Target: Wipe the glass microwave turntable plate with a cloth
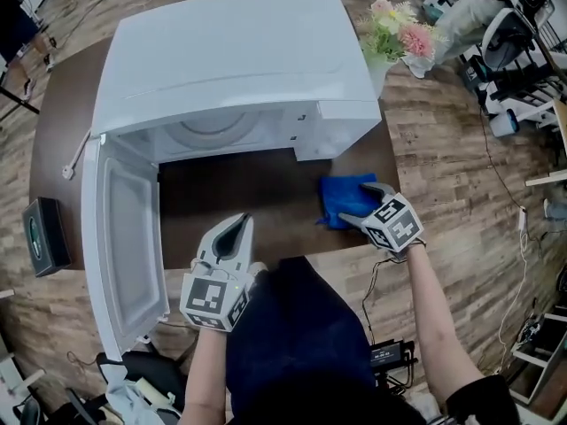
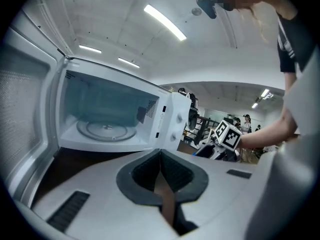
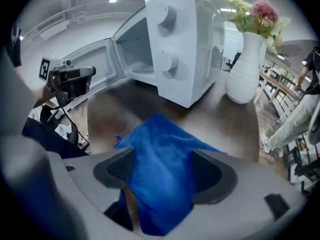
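While my right hand-held gripper (image 3: 162,171) points steeply down at the desk (image 1: 252,193), its jaws stand wide apart. The blue cloth (image 3: 160,149) shows between them, and neither pad presses on it. That cloth lies rumpled on the dark brown desk near its front edge. It sits just in front of the right-hand corner of the microwave (image 1: 230,60), below the panel with the two knobs.

My left hand-held gripper (image 2: 161,156) has its jaws brought together with nothing between them. I hold it over the near edge of the desk, facing the oven's open mouth and well apart from the cloth.

Beyond it, the microwave door (image 1: 124,228) is swung fully open to the left. The glass turntable plate (image 2: 106,130) rests flat on the floor of the cavity, inside the oven and touched by neither gripper.

Further out, a white vase (image 3: 245,64) of pink and pale flowers (image 1: 399,34) stands on the desk just to the right of the microwave. A small black box (image 1: 44,235) sits at the desk's left end, beyond the open door. Around the desk runs a wood-plank floor (image 1: 461,166).
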